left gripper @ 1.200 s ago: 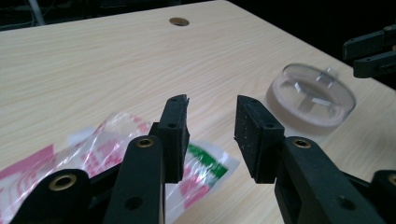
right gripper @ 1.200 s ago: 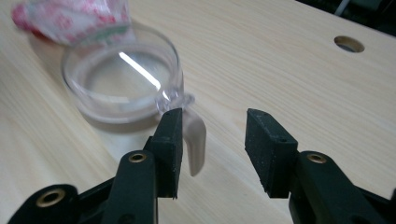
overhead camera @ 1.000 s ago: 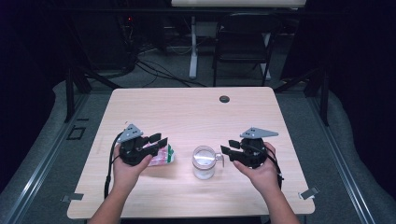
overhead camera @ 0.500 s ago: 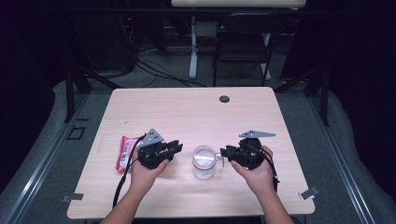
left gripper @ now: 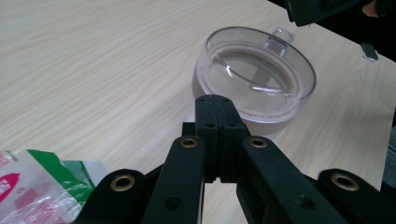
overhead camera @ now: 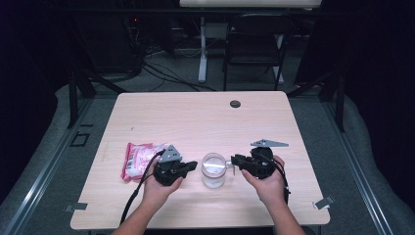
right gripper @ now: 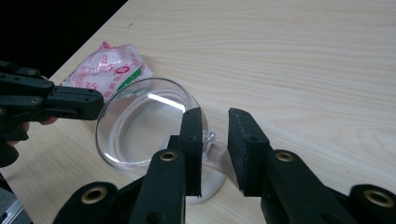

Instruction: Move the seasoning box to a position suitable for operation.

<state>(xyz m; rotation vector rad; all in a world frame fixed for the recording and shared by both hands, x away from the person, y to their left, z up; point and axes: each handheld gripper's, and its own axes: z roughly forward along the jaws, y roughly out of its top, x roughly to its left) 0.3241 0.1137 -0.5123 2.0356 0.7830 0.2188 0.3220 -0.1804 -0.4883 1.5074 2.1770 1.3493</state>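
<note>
Pale wooden table [overhead camera: 195, 117] bearing a clear glass mug [overhead camera: 213, 170], pink snack packet [overhead camera: 137, 159], perhaps a dark grommet [overhead camera: 235, 104].

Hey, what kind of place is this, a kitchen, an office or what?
Probably a lab or recording studio, not a kitchen: a bare wooden table stands among dark curtains, loose cables run over the floor behind it, and a folding chair stands at the back.

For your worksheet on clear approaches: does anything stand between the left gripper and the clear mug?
Nothing visible does. The left gripper, jaws shut, points at the clear mug across bare table; the pink packet lies behind it.
</note>
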